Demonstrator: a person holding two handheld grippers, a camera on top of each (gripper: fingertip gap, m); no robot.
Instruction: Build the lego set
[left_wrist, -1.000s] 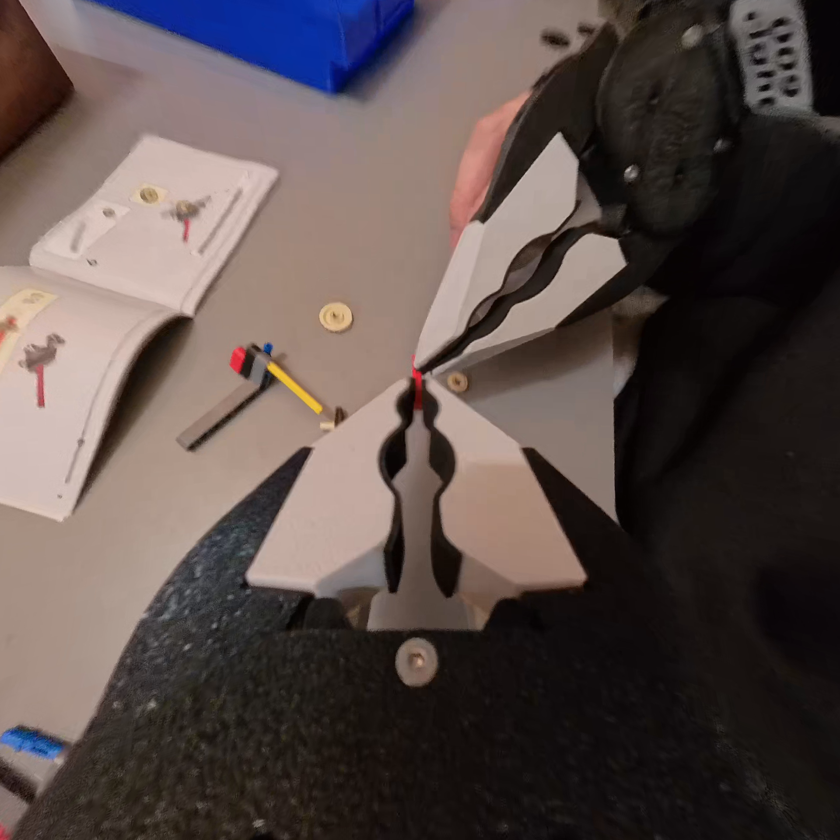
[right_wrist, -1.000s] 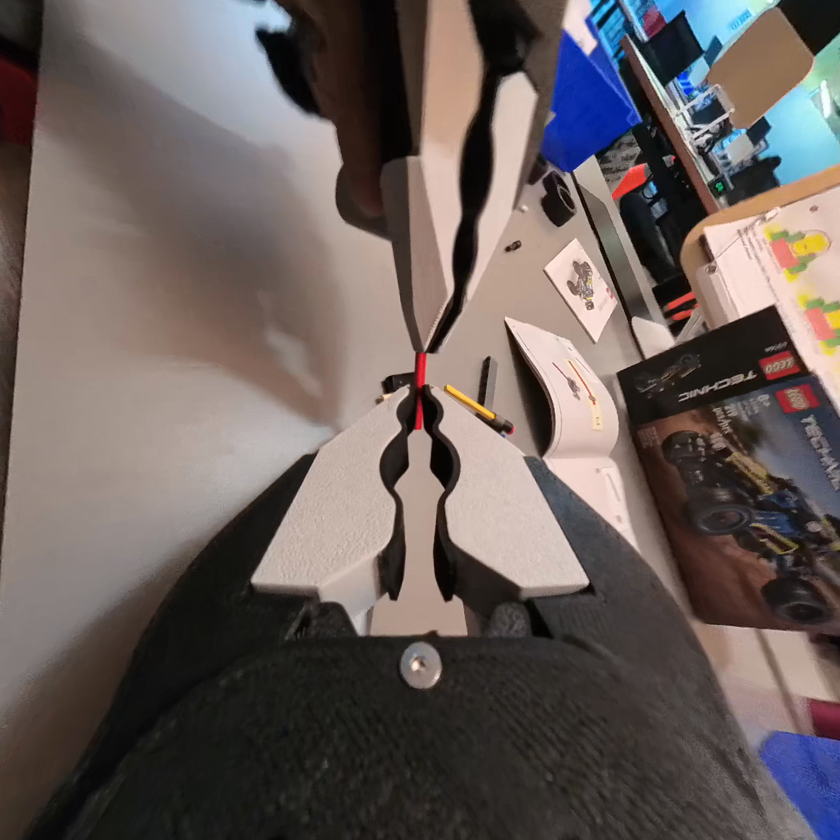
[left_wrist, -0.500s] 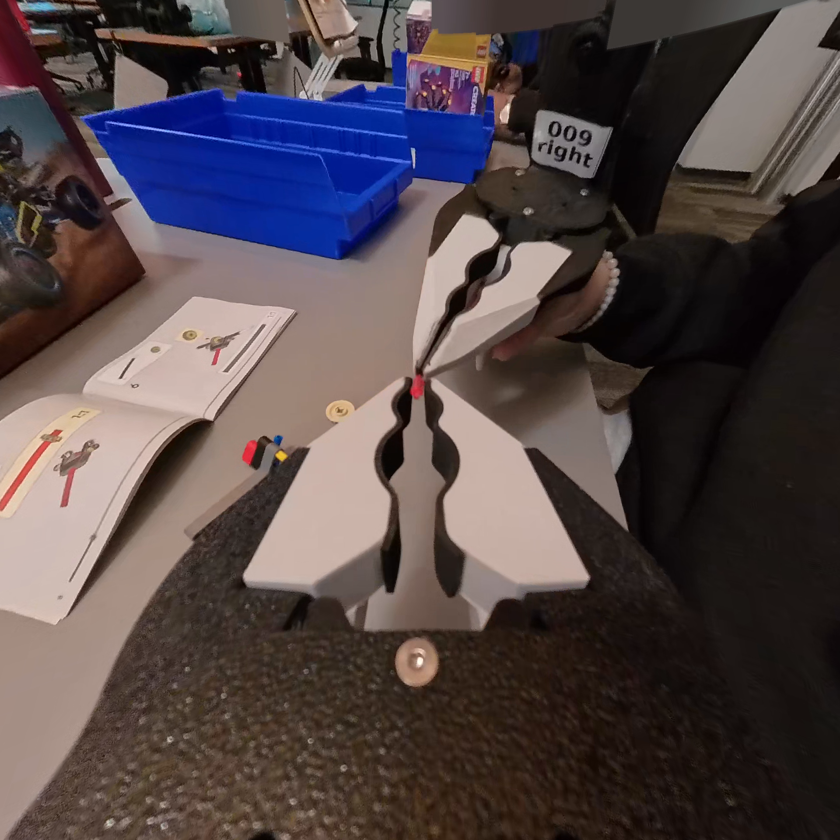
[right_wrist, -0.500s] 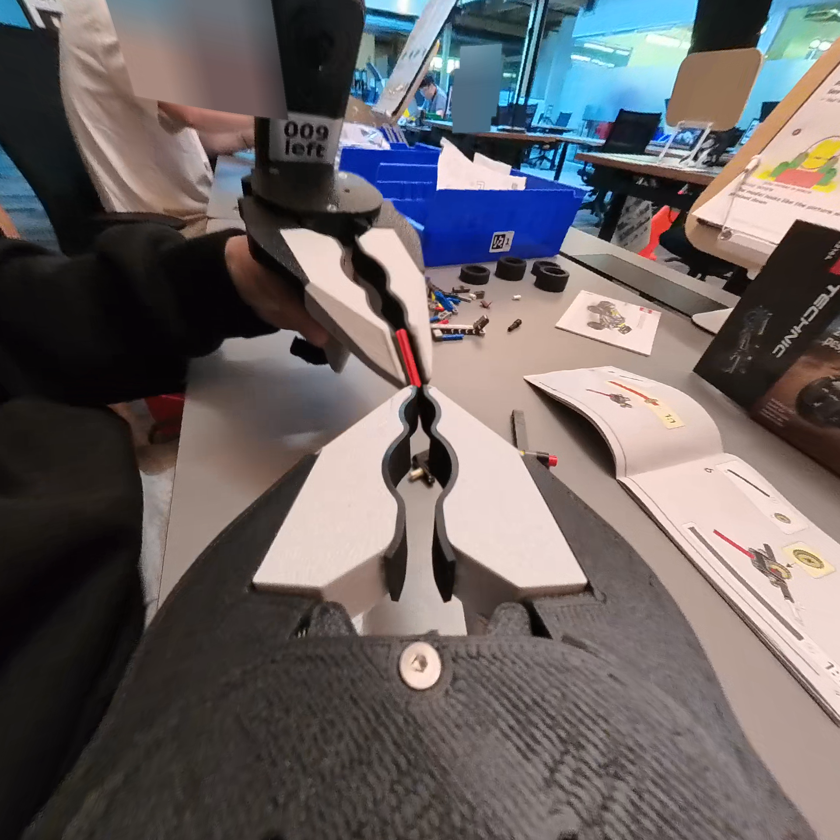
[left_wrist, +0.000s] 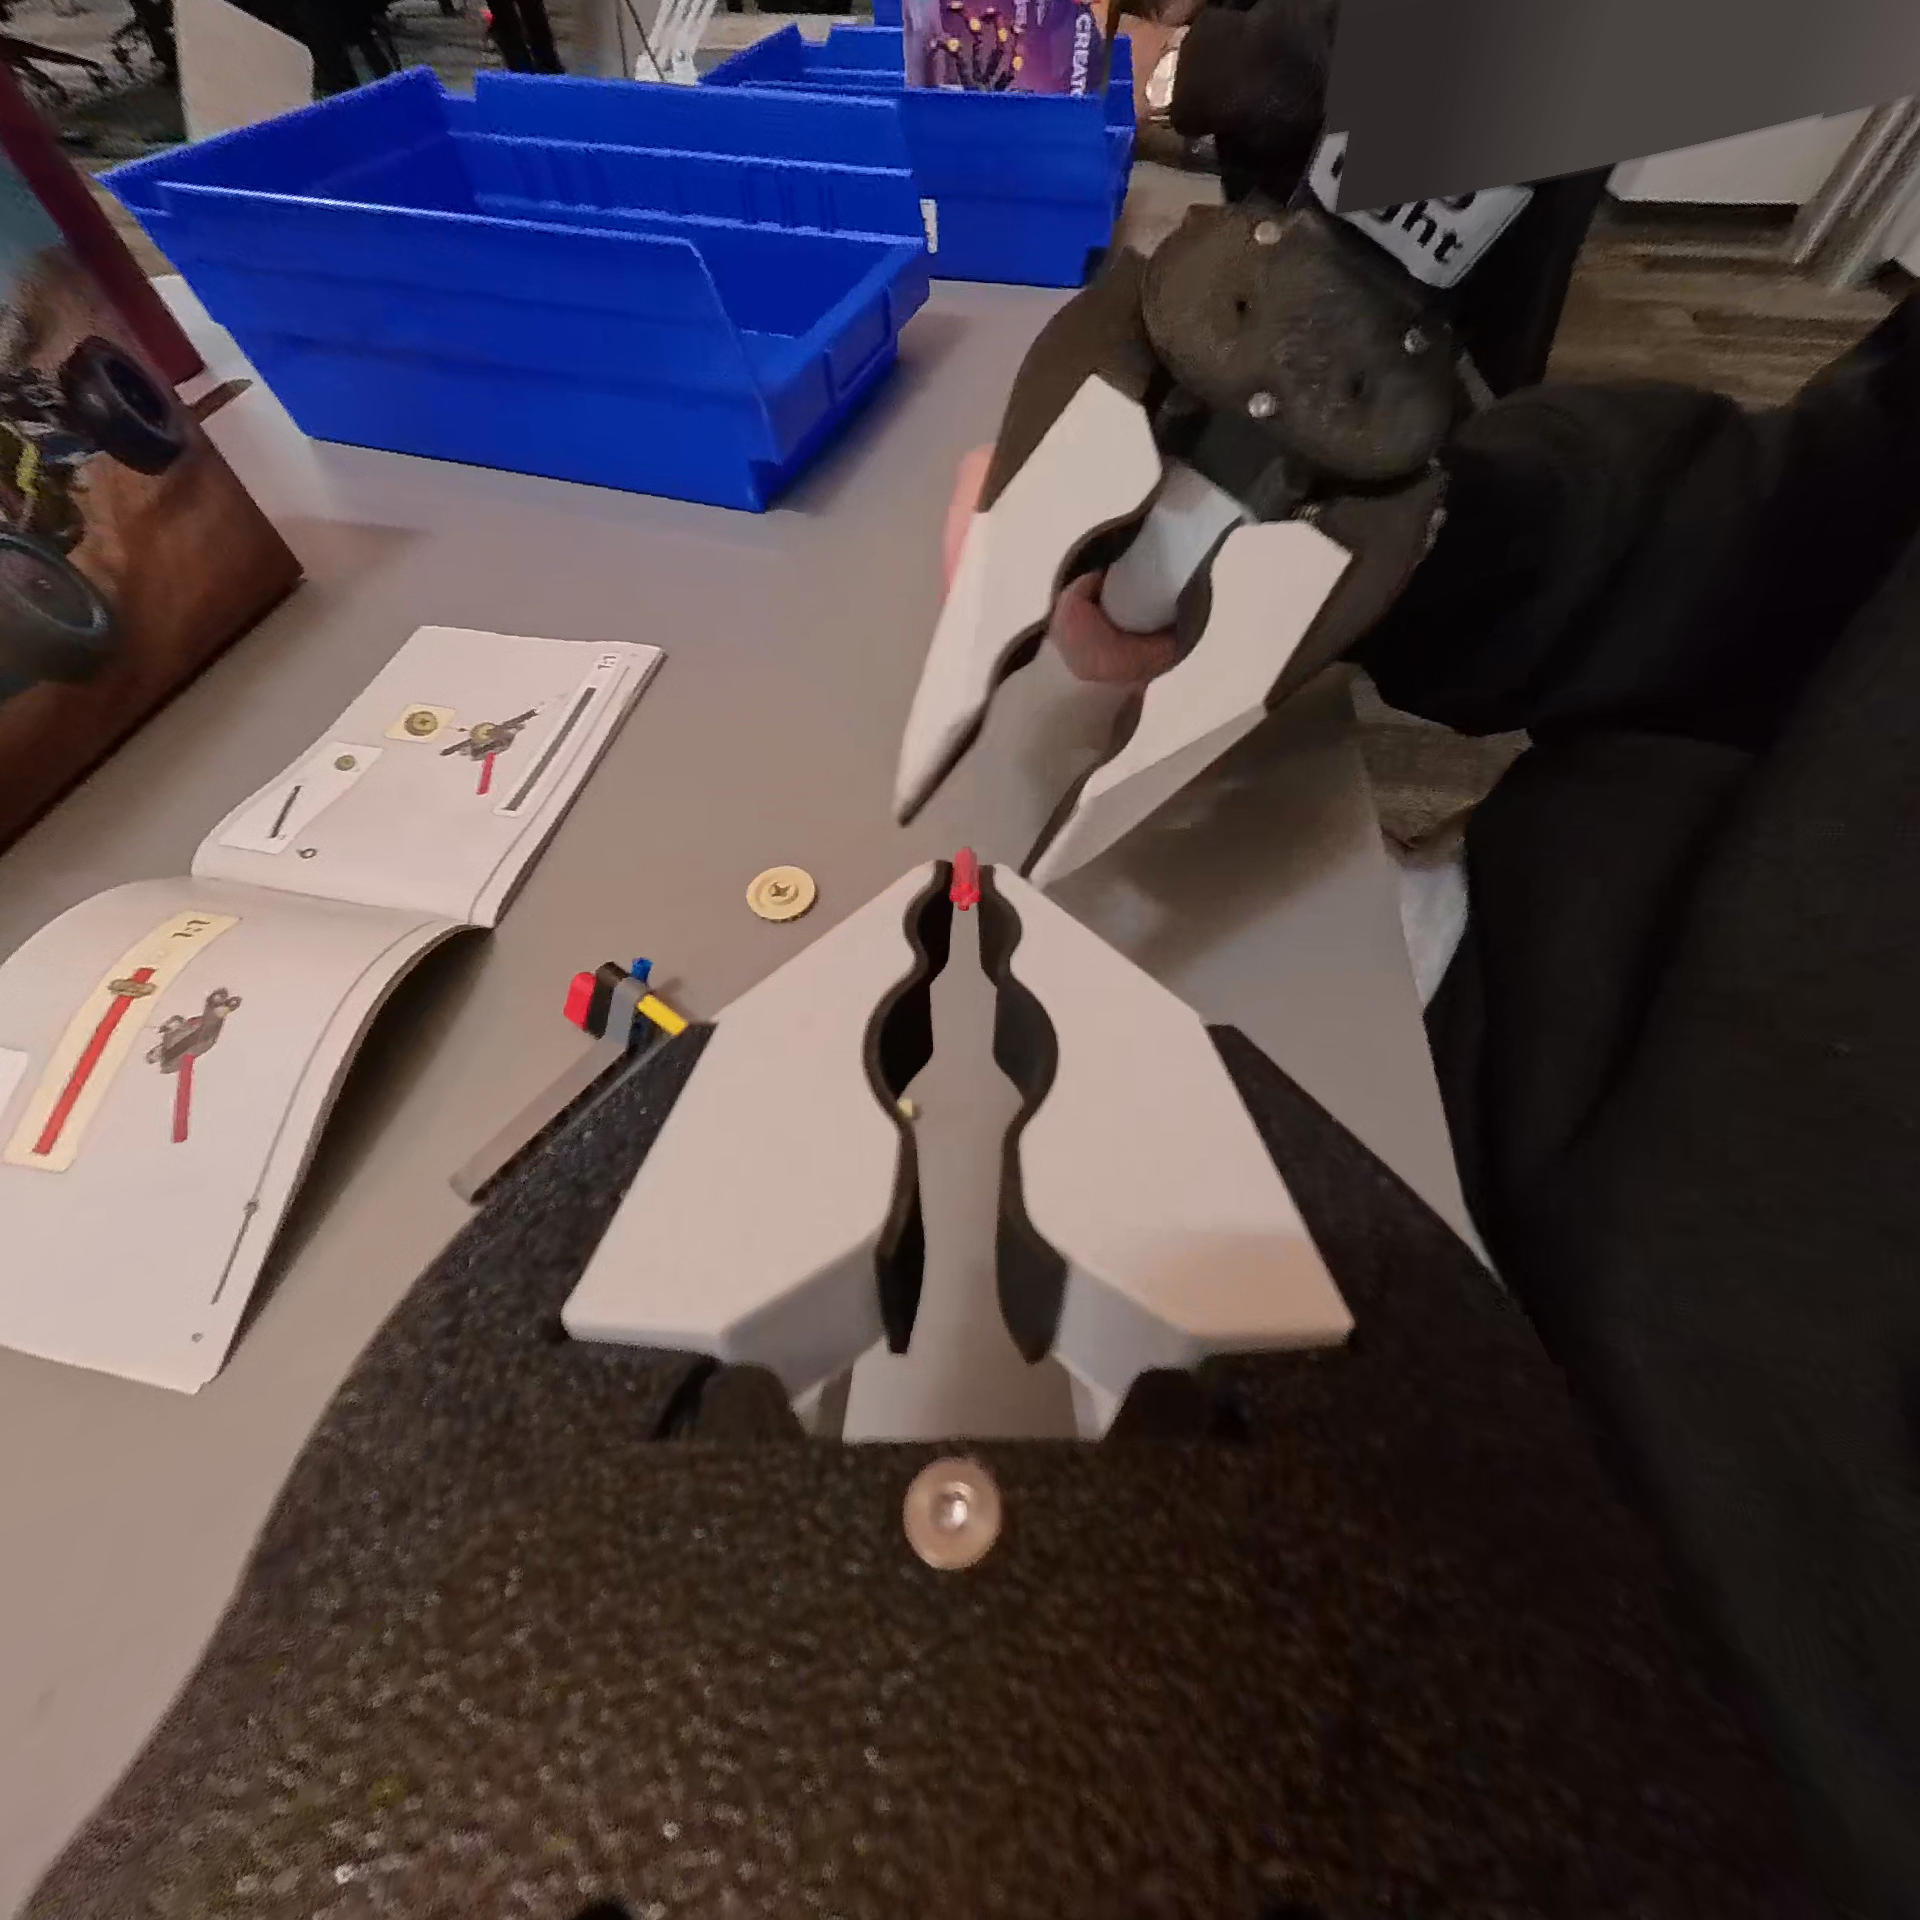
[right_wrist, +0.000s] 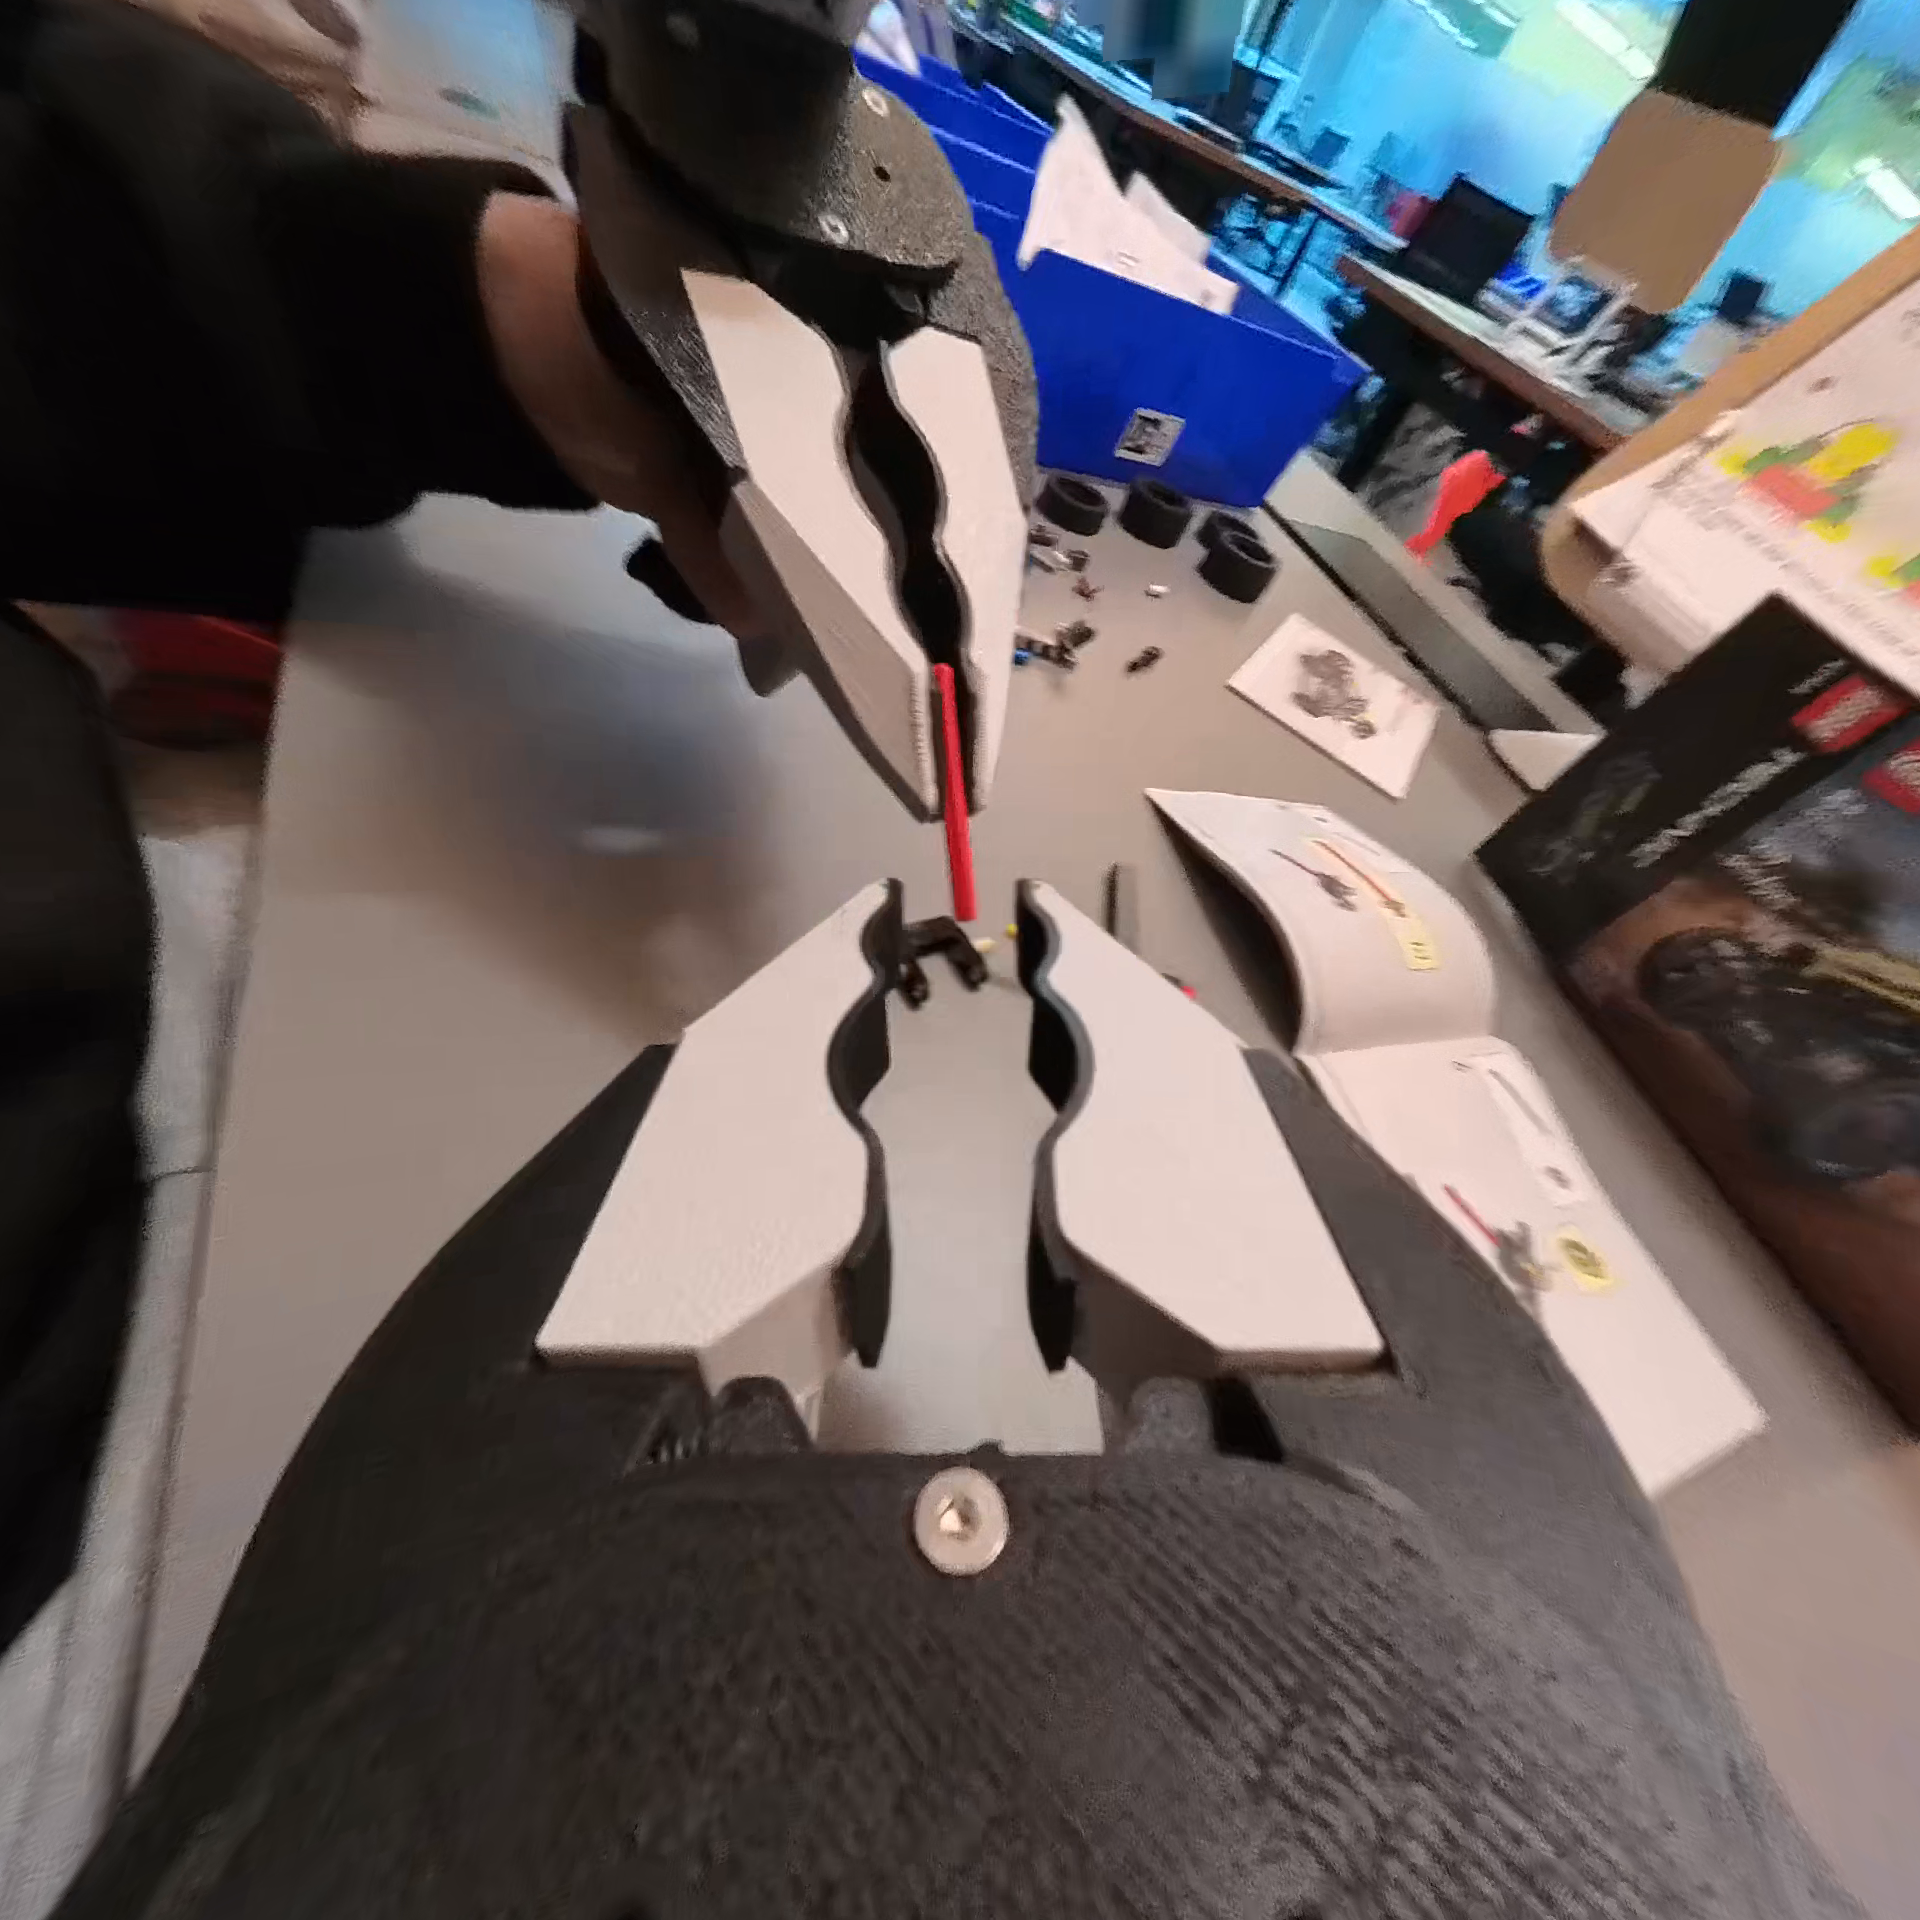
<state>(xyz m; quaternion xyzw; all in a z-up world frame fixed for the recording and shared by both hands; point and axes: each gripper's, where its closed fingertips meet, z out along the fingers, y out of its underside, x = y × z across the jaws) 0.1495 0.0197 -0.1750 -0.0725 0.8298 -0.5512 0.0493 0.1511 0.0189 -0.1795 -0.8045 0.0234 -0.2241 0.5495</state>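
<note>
My left gripper (left_wrist: 962, 902) is shut on a thin red axle (left_wrist: 964, 871), whose end pokes out between the tips. In the right wrist view the left gripper (right_wrist: 948, 805) comes down from the upper left and the red axle (right_wrist: 954, 831) hangs below its tips. My right gripper (right_wrist: 954, 896) is open and empty, its jaws either side of the axle's lower end without touching it. It also shows open in the left wrist view (left_wrist: 971, 836). A small black piece (right_wrist: 935, 951) lies on the table between the right fingers.
On the grey table lie an open instruction booklet (left_wrist: 312, 935), a tan gear (left_wrist: 780, 892), a small red-grey-yellow assembly (left_wrist: 618, 1008) and a dark beam (left_wrist: 540, 1122). Blue bins (left_wrist: 540, 291) stand behind. Black tyres (right_wrist: 1153, 514), loose parts, a leaflet (right_wrist: 1335, 686) and the set's box (right_wrist: 1766, 935) lie to the right. The tips of both grippers are at nearly the same place.
My right gripper has opened and let go of the red axle, which both grippers held a second ago. The left gripper keeps hold of it. Both grippers have tilted up from the table.
</note>
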